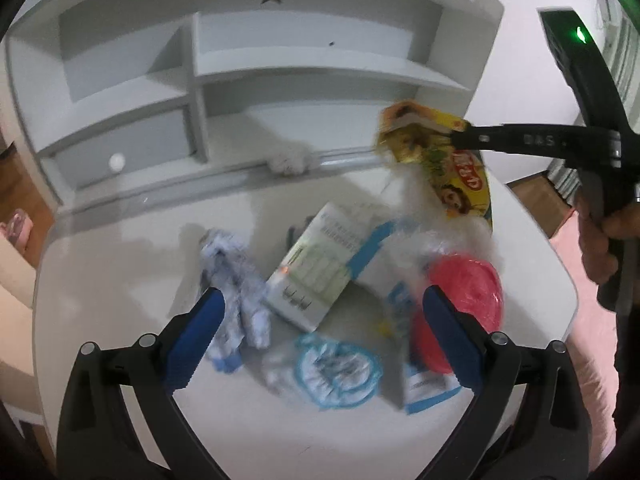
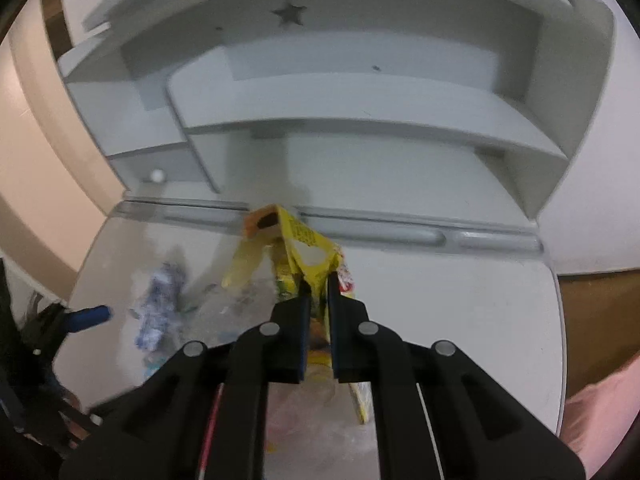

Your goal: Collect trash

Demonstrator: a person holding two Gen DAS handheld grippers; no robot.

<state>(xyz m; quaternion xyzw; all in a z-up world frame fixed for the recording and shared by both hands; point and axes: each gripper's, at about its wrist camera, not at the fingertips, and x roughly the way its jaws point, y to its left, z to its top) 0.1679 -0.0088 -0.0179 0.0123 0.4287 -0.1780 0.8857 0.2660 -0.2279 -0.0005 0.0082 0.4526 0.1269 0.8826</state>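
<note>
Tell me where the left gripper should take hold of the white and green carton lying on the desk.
Grip the carton across its narrow width, near the lower end that faces the left gripper. It lies flat and slanted, so coming from above with the fingers astride its long edges looks best. The crumpled blue-and-white wrapper crowds its left edge, so stay toward the free near corner.

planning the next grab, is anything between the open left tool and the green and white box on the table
Nothing visible blocks it. The left tool is open above the box, with the crumpled blue-white wrapper just beside its left finger.
</note>
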